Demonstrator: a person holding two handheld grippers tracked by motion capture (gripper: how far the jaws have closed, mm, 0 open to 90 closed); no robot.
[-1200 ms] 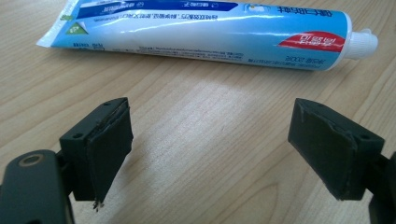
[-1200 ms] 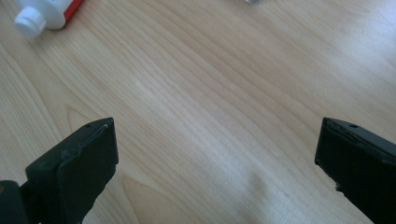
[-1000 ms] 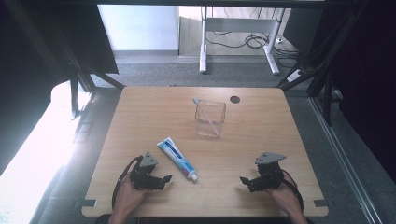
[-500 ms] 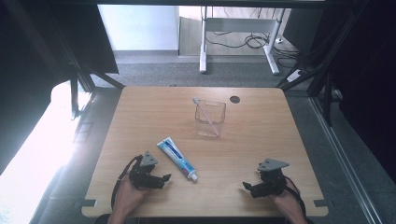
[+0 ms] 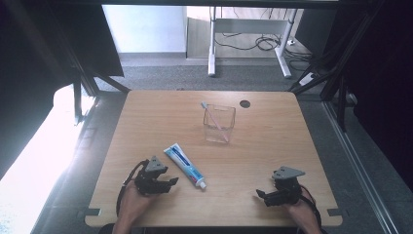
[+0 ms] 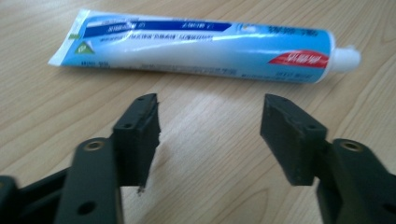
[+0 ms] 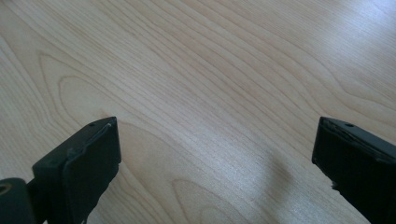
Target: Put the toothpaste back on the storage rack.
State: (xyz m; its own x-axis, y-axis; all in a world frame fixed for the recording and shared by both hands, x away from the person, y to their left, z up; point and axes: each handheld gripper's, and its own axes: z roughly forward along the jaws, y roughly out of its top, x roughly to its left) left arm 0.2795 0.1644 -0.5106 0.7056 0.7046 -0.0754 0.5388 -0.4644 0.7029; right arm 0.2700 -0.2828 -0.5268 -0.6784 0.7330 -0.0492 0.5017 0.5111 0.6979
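Closing partway, left claw has just narrowed its jaws, nothing between them; toothpaste tube lies just beyond, near the surface's front edge. Likely sizing for a grasp. Right claw gapes wide, empty.

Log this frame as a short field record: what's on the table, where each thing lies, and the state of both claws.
surface: wooden table
toothpaste tube: lying flat near the front, cap end toward the person, untouched
clear cup: upright past the tube, mid-table
toothbrush: leaning inside the cup, head above the rim
left claw: aimed at the tube, short of it; jaws have just been closing, nothing between them
right claw: open over bare wood at the front right, holding nothing
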